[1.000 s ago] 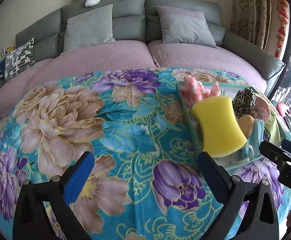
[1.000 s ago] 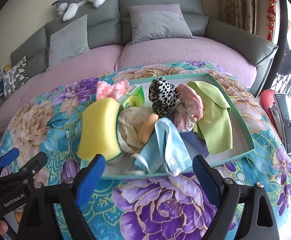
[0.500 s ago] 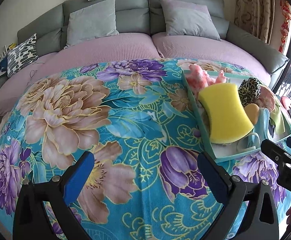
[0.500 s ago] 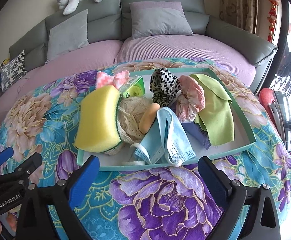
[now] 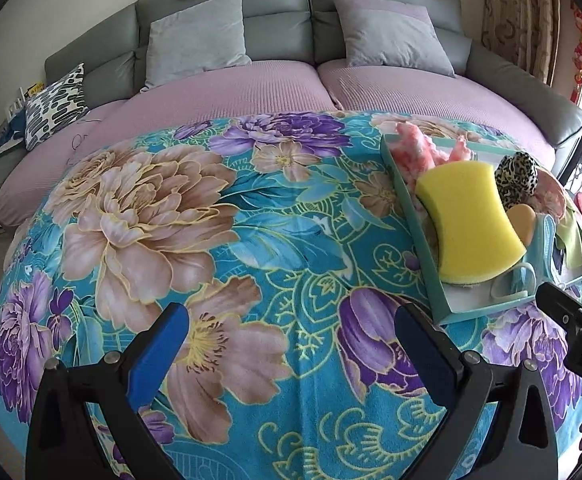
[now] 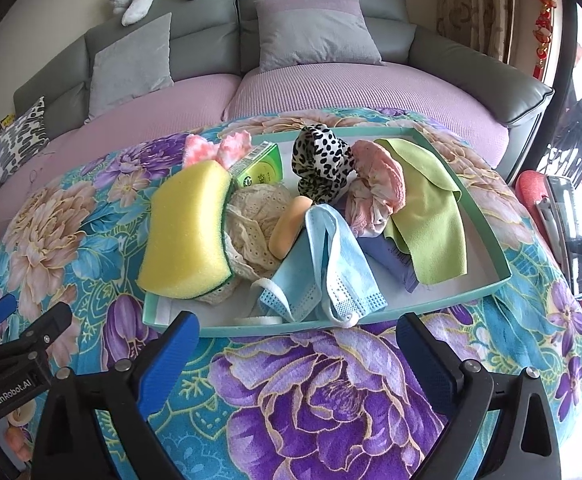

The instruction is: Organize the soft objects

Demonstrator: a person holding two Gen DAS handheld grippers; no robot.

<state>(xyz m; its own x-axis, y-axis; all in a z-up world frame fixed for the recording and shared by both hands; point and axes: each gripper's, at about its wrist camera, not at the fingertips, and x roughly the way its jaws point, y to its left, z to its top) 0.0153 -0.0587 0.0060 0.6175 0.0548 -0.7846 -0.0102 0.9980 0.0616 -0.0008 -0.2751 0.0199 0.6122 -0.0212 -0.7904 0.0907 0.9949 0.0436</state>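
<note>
Sponge [image 6: 189,230] is lying ahead and left of the right gripper [image 6: 297,364], which is hanging spread and empty, so reaching forward-left should be pinching its narrow waist.

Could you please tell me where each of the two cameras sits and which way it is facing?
Left wrist: on the left gripper, looking down across the floral blanket towards the sofa; its open blue-padded fingers show, with the tray at right.
Right wrist: on the right gripper, facing the tray of soft items; its open fingers show.
Shared: the yellow sponge, blanket, sofa, and each other's gripper.
</note>
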